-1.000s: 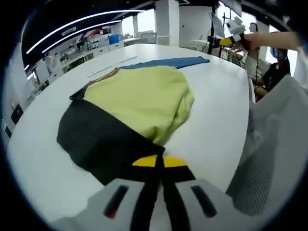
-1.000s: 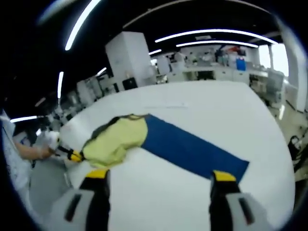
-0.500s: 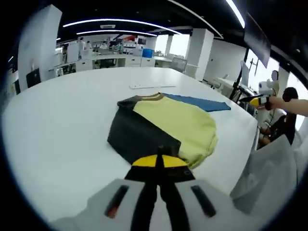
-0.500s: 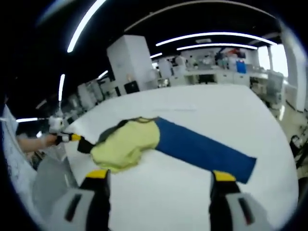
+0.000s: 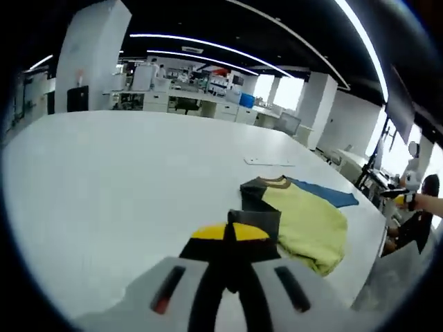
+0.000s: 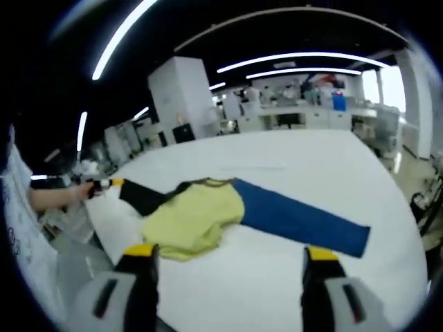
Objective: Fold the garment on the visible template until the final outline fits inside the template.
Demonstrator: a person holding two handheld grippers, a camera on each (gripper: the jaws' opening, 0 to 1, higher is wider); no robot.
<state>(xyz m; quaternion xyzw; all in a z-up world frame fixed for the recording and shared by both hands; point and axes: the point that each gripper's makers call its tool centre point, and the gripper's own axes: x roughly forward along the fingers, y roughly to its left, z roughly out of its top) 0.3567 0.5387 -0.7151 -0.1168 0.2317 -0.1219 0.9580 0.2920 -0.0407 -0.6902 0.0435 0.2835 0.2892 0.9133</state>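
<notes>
Jaws of left gripper (image 5: pixel 230 234) clamped on shirt (image 5: pixel 299 220) sleeve — right gripper (image 6: pixel 231 253) wide apart above white table (image 6: pixel 291 256).

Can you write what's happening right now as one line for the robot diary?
left gripper: shut on black sleeve, pulling it outward | right gripper: open, above table | yellow shirt: partly on blue template
</notes>
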